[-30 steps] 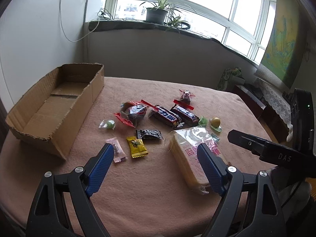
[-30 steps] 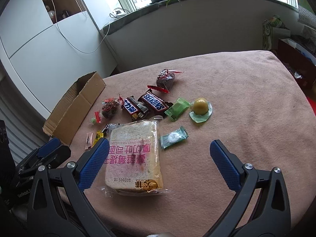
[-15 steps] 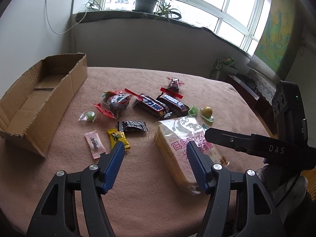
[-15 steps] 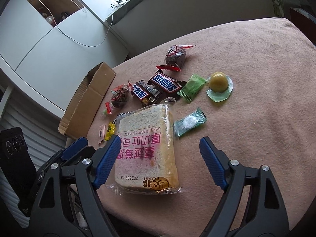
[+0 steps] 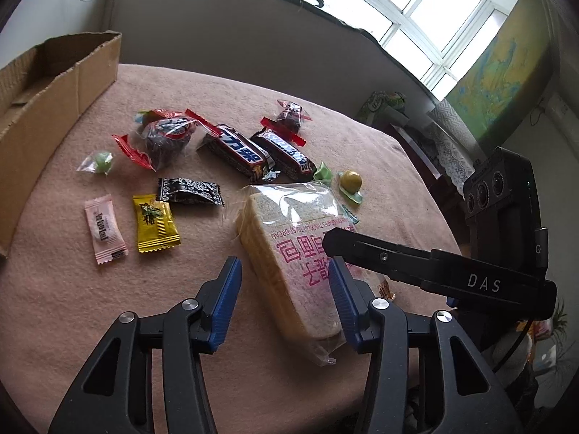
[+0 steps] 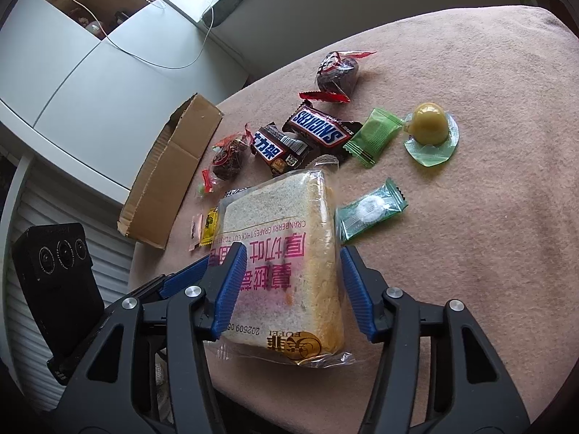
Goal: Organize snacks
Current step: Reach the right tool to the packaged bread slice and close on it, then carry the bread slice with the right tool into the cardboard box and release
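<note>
Landmark: bagged bread loaf (image 6: 286, 253), lying flat at near edge of pink-covered table (image 6: 488, 217).

Right gripper (image 6: 289, 285): jaws closing, straddling near end of loaf; pads just beside the bag's sides, contact not resolvable, so not yet logged as a grip. Left gripper (image 5: 280, 300): jaws closing; right pad over the loaf's left edge, left pad over bare cloth left of loaf. Nothing pinched.

Right wrist view only: green wrapped sweet (image 6: 371, 209) just right of loaf; green sachet (image 6: 372, 135) and yellow jelly cup (image 6: 430, 130) beyond-right; white cabinet (image 6: 72, 72) behind.

Left wrist view only: pink sachet (image 5: 105, 229), yellow sachet (image 5: 153, 224) and black sachet (image 5: 188, 191) fully visible left of loaf (mostly hidden behind loaf in other view); clear green candy (image 5: 99, 161) farther left; window (image 5: 416, 0) beyond.

Both views: two Snickers bars (image 6: 307, 137) beyond loaf, touching each other; two red-wrapped dark cakes (image 5: 166, 137); cardboard box (image 5: 47, 108) far left of loaf, interior seen only from left wrist.
</note>
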The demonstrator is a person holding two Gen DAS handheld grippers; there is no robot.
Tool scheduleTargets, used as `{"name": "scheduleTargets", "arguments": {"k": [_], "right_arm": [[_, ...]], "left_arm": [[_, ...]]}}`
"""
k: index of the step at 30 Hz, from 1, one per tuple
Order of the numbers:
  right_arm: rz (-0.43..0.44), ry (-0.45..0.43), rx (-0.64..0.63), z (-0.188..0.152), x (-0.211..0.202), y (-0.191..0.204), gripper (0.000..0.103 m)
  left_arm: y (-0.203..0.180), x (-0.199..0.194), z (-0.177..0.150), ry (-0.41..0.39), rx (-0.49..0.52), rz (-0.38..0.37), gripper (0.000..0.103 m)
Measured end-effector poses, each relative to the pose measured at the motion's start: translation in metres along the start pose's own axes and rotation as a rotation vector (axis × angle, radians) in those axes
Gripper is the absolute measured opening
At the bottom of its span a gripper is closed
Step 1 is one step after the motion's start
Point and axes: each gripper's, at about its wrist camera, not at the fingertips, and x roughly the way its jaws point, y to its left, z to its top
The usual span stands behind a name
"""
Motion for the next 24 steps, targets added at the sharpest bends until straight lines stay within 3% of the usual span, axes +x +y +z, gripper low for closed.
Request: {"name": "scheduleTargets", "arguments": {"k": [5,12,24], "right_arm": [[0.032,0.014,0.029,0.002,0.0,-0.005,0.049],[0.016,0.012,0.02,0.001,0.0,-0.001,0.047],[0.031,-0.019,-0.057,0.013,-0.007,0.04,0.046]], "left_arm": [[-0.001,0.003,0.002,0.009,0.003,-0.035,0.043],[-0.003,-0.006,0.001,-0.003,0.012,-0.027,0.041],[0.005,-0.047,0.008,-0.103,0.015,-0.008,0.04]]}}
